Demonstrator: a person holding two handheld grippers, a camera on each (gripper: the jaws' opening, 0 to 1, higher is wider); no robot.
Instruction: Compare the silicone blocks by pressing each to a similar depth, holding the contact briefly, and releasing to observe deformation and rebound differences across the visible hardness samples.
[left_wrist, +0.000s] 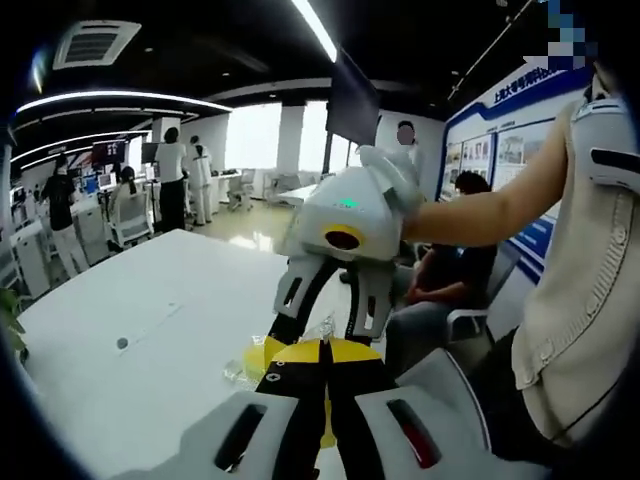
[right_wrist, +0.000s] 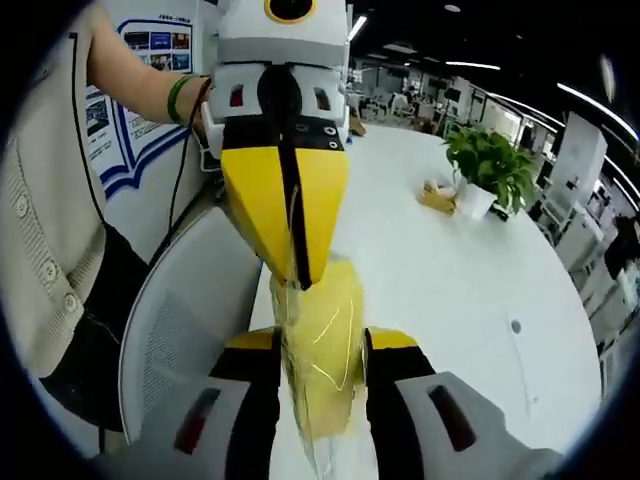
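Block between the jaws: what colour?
Yellow block, under clear wrap; clearest in right gripper view.

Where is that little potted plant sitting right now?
In the right gripper view, the potted plant stands toward the upper right on the white table, beside a small tan object.

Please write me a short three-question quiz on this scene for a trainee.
1. True or false: the potted plant stands on the white table.
2. What colour is the wrapped block? A red, B yellow, C blue.
3. How many grippers grip the wrapped block?

Key: 1 true. 2 B. 3 two: the left gripper is shut on its upper end in the right gripper view, and the right gripper clamps it lower down.
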